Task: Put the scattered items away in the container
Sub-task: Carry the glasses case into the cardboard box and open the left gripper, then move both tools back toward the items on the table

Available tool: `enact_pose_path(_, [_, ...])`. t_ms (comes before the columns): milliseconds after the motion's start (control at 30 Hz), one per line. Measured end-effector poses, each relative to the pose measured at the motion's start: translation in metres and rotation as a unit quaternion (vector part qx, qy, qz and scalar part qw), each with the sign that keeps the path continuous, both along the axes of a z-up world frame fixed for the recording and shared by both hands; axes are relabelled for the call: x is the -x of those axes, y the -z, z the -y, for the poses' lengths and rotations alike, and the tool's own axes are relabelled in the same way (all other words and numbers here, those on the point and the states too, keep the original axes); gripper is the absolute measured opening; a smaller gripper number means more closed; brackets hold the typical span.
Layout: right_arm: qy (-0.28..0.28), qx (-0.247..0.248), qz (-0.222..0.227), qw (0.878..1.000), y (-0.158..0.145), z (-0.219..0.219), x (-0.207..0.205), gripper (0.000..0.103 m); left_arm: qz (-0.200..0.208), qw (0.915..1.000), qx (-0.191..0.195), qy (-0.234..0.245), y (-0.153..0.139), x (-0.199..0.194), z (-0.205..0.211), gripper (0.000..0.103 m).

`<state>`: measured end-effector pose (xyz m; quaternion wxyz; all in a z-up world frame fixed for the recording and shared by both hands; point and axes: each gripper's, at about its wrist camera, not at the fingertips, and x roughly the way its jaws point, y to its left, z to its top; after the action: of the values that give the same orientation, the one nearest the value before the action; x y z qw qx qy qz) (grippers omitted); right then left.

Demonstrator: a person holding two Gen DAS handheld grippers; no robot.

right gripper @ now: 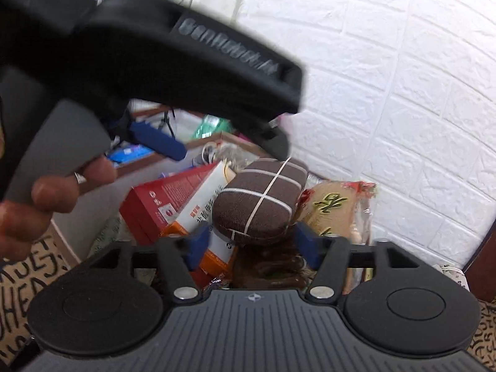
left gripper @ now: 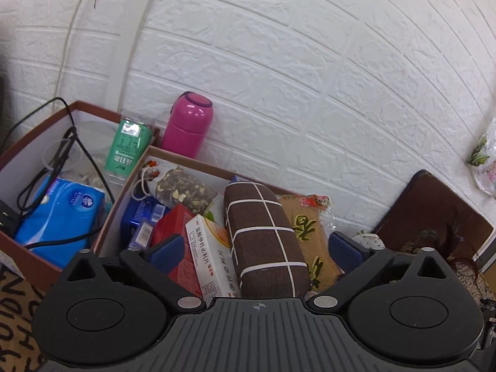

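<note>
Our right hand-held gripper (right gripper: 251,243), fingers spread, straddles the brown checked pouch (right gripper: 259,200) without clamping it. The pouch lies atop the full box (left gripper: 192,162), long axis toward twelve o'clock. Our left hand-held gripper (left gripper: 254,251), also spread, hovers farther off.

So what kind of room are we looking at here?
Probably a home, a lived-in corner rather than a lab: a white brick-pattern wall, a lettered floor mat, and cardboard boxes crammed with medicine boxes, tissues and a pink flask.

Two boxes (left gripper: 77,108), one pink flask (left gripper: 189,124)
</note>
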<state>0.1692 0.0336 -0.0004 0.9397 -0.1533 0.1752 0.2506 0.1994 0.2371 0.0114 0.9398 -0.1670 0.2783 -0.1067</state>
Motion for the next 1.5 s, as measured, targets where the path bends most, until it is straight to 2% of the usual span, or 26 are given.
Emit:
enact_pose_path(100, [0.005, -0.002, 0.016, 1.0, -0.005, 0.012, 0.011, 0.09, 0.02, 0.9997, -0.016, -0.003, -0.006, 0.018, 0.006, 0.103])
enact_pose_path(133, [0.005, -0.005, 0.018, 1.0, -0.007, 0.016, 0.015, 0.099, 0.026, 0.9994, -0.021, -0.001, -0.007, 0.026, 0.009, 0.103])
enact_pose_path(167, [0.006, -0.008, 0.021, 1.0, -0.008, 0.021, 0.019, 0.102, 0.031, 0.9992, -0.027, 0.001, -0.009, 0.034, 0.013, 0.103])
enact_pose_path(333, [0.008, -0.017, 0.006, 1.0, -0.01, 0.049, 0.039, 0.102, 0.061, 0.9972, -0.042, -0.006, -0.01, 0.079, 0.026, 0.103])
enact_pose_path(400, [0.015, -0.015, -0.004, 1.0, -0.008, 0.05, 0.058, 0.102, 0.062, 0.9971, -0.042, -0.013, -0.006, 0.095, 0.031, 0.103])
enact_pose_path(533, [0.038, -0.02, -0.021, 0.999, 0.002, 0.082, 0.106, 0.102, 0.051, 0.9981, -0.035, -0.007, 0.01, 0.12, 0.05, 0.103])
enact_pose_path(667, [0.074, -0.043, -0.044, 0.995, 0.011, 0.118, 0.125, 0.102, 0.027, 0.9992, -0.027, 0.013, 0.033, 0.14, 0.078, 0.103])
enact_pose_path(733, [0.094, -0.06, -0.063, 0.992, 0.029, 0.123, 0.095, 0.102, 0.016, 0.9994, -0.022, 0.024, 0.043, 0.147, 0.094, 0.103])
enact_pose_path(800, [0.118, -0.071, -0.084, 0.987, 0.035, 0.141, 0.09, 0.102, 0.005, 0.9992, -0.018, 0.036, 0.051, 0.153, 0.109, 0.103])
enact_pose_path(1033, [0.193, -0.06, -0.092, 0.975, 0.059, 0.195, 0.115, 0.102, -0.021, 0.996, -0.042, 0.076, 0.071, 0.155, 0.166, 0.103])
enact_pose_path(1167, [0.208, -0.066, -0.104, 0.97, 0.074, 0.217, 0.113, 0.102, -0.04, 0.9946, -0.047, 0.083, 0.081, 0.146, 0.188, 0.103])
enact_pose_path(1300, [0.221, -0.08, -0.108, 0.966, 0.079, 0.237, 0.11, 0.102, -0.042, 0.9937, -0.056, 0.088, 0.089, 0.133, 0.206, 0.103])
enact_pose_path(1500, [0.223, -0.071, -0.101, 0.967, 0.092, 0.256, 0.087, 0.102, -0.051, 0.9927, -0.052, 0.096, 0.099, 0.096, 0.231, 0.1])
